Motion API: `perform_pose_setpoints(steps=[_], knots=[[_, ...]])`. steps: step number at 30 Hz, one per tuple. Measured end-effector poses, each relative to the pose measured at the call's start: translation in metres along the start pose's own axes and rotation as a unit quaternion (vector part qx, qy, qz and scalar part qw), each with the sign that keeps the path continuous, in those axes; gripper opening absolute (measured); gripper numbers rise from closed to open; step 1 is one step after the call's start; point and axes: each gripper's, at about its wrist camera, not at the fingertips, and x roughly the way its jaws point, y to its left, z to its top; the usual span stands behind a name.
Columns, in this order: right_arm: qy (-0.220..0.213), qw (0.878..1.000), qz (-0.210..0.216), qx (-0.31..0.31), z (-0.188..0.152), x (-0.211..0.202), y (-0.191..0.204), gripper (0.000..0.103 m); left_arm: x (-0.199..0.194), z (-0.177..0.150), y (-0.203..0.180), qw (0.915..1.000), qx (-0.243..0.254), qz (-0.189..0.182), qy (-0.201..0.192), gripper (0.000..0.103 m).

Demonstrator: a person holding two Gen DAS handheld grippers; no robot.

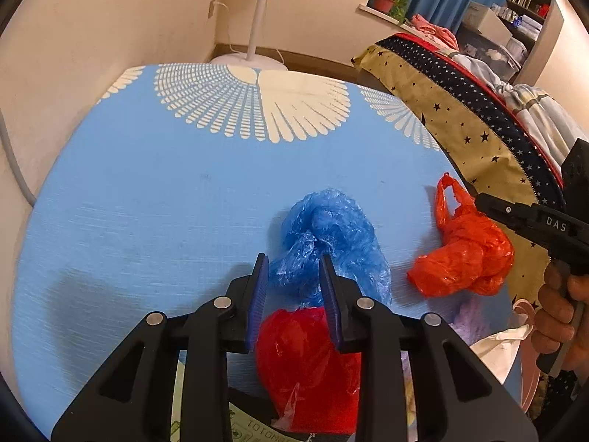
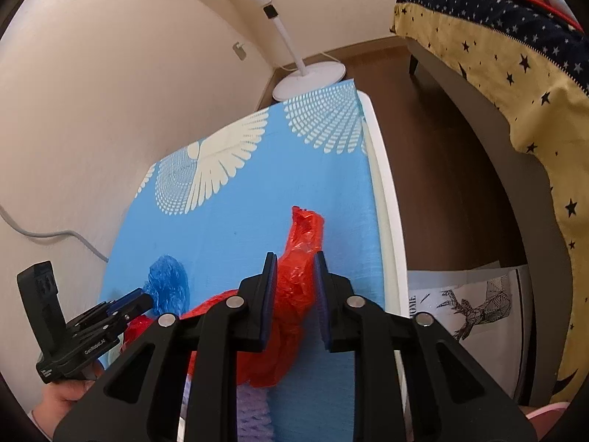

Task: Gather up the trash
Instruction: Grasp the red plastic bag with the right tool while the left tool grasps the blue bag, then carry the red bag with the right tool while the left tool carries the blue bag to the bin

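Your left gripper (image 1: pixel 294 276) hangs tilted down over the blue plastic bag (image 1: pixel 331 235) with its jaws partly spread, the crumpled plastic lying between the pads but not visibly pinched, which looks like the lineup for a grab. Your right gripper (image 2: pixel 294 276) straddles the orange plastic bag (image 2: pixel 298 280) the same way; whether its pads press the film you cannot tell. Both bags sit loose on the blue patterned table (image 1: pixel 147 202), a red bag (image 1: pixel 305 364) lies nearer you, and no bin shows.

My table (image 1: pixel 147 191) wore a blue cloth with white wings; a blue bag (image 1: pixel 331 228), orange bag (image 1: pixel 464 258) and red bag (image 1: pixel 305 361) lay on it.
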Motion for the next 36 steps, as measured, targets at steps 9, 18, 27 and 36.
perform_pose_setpoints(steps=[9, 18, 27, 36], knots=[[-0.002, 1.0, 0.017, -0.002, 0.0, -0.001, 0.004, 0.001, -0.006, 0.004, -0.002, 1.0, 0.003, 0.003, -0.004, 0.001], [-0.038, 0.999, 0.019, -0.01, 0.009, -0.02, 0.015, 0.001, -0.028, 0.012, 0.0, 0.9994, 0.001, 0.009, -0.034, 0.001], [-0.084, 0.995, 0.034, -0.033, 0.014, -0.055, 0.043, 0.001, -0.06, 0.018, -0.005, 0.9972, 0.004, 0.017, -0.072, 0.001], [-0.129, 0.989, 0.042, -0.056, 0.011, -0.101, 0.069, 0.001, -0.103, 0.013, -0.014, 0.9942, 0.005, 0.027, -0.104, 0.001]])
